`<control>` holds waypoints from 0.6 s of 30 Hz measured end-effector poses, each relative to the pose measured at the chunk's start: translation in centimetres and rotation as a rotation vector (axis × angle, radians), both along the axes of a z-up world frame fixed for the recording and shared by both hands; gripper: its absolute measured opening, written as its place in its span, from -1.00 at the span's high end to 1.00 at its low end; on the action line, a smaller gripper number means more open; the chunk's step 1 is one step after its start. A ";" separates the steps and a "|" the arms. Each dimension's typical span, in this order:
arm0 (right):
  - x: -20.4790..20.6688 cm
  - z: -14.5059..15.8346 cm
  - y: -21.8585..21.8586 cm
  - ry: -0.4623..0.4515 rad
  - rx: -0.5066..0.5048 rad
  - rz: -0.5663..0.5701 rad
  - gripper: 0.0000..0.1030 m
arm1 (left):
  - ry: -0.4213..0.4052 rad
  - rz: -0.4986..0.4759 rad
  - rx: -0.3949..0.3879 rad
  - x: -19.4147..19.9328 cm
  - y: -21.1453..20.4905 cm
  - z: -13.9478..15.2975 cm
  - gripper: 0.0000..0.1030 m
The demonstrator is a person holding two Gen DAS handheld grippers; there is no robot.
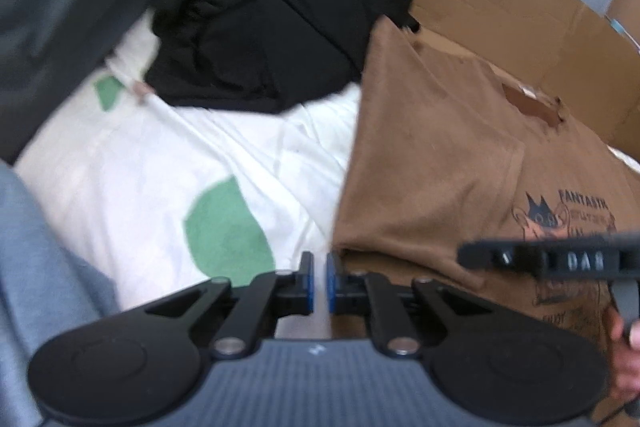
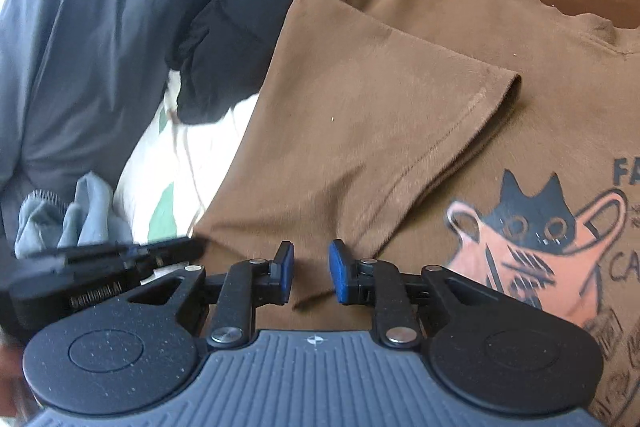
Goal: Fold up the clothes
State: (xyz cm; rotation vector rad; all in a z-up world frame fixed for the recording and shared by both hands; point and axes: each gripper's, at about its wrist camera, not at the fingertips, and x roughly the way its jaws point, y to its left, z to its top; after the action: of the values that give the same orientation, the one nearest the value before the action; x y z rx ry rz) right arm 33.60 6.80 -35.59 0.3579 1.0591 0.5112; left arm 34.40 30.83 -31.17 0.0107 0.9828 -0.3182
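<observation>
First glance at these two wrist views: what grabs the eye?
The brown T-shirt, spread flat with one sleeve folded in over the chest, fills the right wrist view; its black cat print sits at the right. Behind it at the upper left lies a crumpled black garment on a white sheet with green patches. The right gripper hovers open over the shirt's lower part.

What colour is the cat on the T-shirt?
Black. The cat peeks out of an orange-pink pot on the brown T-shirt, clearest in the right wrist view.
</observation>
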 end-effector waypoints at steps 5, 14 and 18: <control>-1.9 0.9 -0.7 -0.039 -0.020 0.007 0.46 | -0.040 0.034 -0.077 0.3 0.1 1.7 0.86; -2.1 0.3 0.4 -0.004 -0.020 0.016 0.36 | -0.020 -0.060 -0.156 1.6 -3.0 0.9 0.86; -1.8 0.0 0.6 -0.002 -0.044 0.017 0.93 | 0.006 -0.081 -0.163 2.3 -3.9 -0.3 0.86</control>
State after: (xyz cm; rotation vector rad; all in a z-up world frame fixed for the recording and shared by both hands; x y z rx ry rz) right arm 31.81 7.37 -35.62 0.3092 1.0703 0.5026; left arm 36.74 26.97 -31.43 -0.0985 0.9621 -0.4721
